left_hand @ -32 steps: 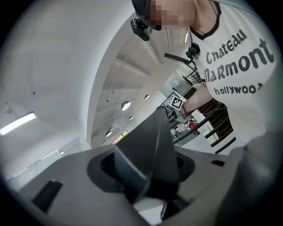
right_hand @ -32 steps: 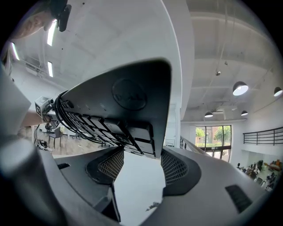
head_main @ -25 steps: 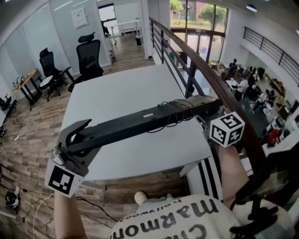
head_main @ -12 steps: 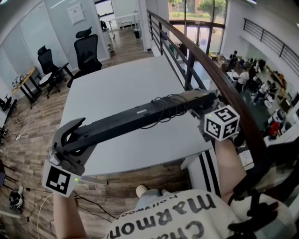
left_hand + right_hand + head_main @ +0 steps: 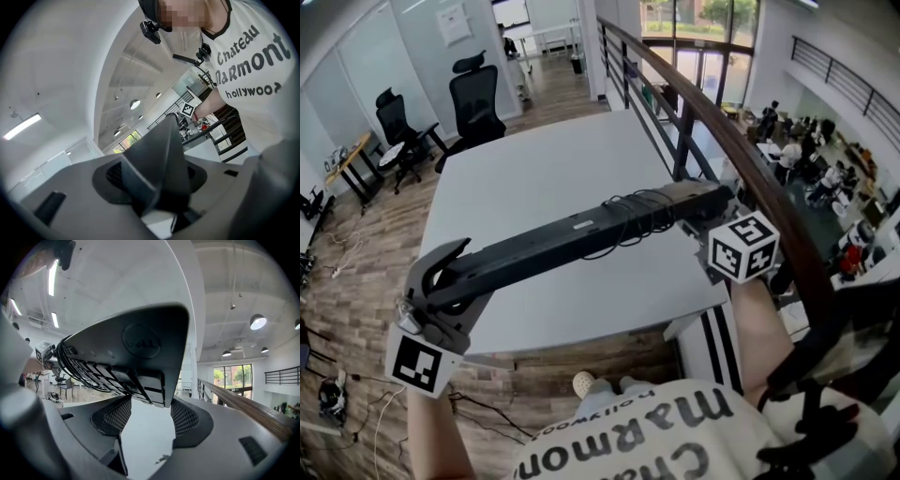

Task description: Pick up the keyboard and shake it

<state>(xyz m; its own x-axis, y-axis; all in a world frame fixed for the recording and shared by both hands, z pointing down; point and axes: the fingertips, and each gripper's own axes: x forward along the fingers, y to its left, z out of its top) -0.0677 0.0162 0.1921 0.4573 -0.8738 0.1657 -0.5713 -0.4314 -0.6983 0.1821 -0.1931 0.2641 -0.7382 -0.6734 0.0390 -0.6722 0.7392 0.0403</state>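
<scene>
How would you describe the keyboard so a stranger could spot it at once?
Find the white table beside the wooden railing. Above it a long black keyboard is held at its ends by the left gripper and right gripper. It is the only slim bar there, underside up, cable coiled round it.

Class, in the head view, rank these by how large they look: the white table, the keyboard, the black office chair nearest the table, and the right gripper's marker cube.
1. white table
2. keyboard
3. black office chair and marker cube: about alike here. The cube is far nearer the camera, so unranked.
</scene>
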